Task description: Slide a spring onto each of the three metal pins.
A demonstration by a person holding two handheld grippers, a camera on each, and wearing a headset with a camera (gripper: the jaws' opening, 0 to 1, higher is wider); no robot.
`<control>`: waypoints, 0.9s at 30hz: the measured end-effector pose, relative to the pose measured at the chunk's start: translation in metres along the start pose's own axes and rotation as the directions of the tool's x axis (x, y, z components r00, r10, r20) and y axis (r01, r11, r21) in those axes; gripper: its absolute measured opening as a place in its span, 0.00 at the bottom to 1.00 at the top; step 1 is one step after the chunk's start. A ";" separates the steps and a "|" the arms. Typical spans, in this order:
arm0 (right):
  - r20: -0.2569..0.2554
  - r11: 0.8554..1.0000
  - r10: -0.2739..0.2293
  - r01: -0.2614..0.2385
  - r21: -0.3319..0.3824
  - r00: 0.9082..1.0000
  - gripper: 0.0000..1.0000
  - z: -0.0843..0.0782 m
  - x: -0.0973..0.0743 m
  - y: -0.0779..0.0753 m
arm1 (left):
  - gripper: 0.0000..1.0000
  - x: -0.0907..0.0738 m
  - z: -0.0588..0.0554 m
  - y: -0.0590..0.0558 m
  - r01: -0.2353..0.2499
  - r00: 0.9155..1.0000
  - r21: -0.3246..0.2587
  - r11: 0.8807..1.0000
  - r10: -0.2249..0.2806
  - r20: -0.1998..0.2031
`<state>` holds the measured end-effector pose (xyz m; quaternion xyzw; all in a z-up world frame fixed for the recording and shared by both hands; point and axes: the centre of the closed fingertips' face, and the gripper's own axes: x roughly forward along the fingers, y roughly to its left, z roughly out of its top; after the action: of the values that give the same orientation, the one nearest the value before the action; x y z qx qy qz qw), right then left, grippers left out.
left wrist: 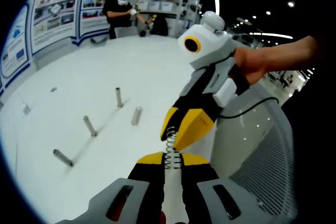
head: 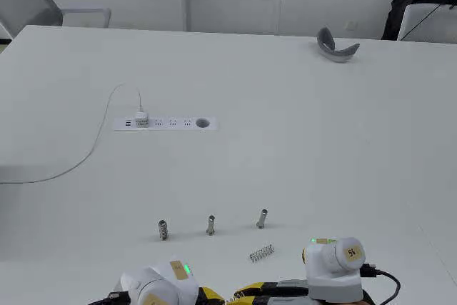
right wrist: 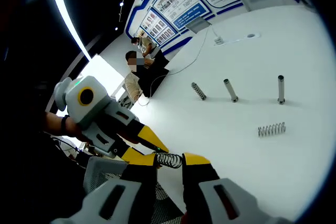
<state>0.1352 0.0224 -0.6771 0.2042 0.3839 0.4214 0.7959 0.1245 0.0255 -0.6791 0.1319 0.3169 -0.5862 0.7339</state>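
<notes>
1. Head view: On the white table [head: 300, 148], three pins stand in a row near 6 o'clock. The first pin [head: 163, 230] already wears a spring. The middle pin [head: 211, 224] and the third pin [head: 262, 218] are bare. A loose spring [head: 262, 253] lies at 5 o'clock from the middle pin. The left gripper [head: 209, 295] and the right gripper [head: 251, 292] meet tip to tip at the very bottom.
2. Left gripper view: The held spring [left wrist: 169, 149] stands at 6 o'clock. The left gripper's jaws pinch its bottom end. The right gripper, at 1 o'clock, nips its top end.
3. Right gripper view: The held spring lies across at 6 o'clock and touches both jaws. I think this gripper squeezes it too.
4. The spring looks tiny, light and bouncy. Squeeze it too hard and it may bend or ping away. Hold it by the side near one end, so the other end stays open for a pin.
5. The pins are the only holders: one full, two empty.
</notes>
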 end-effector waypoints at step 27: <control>-0.060 0.992 0.067 -0.073 -0.106 0.996 0.12 0.025 -0.013 0.020 | 0.10 -0.005 0.027 0.002 0.087 0.995 0.113 0.990 -0.092 0.040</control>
<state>0.1395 0.0233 -0.6430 0.1622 0.3753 0.4749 0.7793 0.1344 0.0144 -0.6555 0.1449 0.2729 -0.6380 0.7053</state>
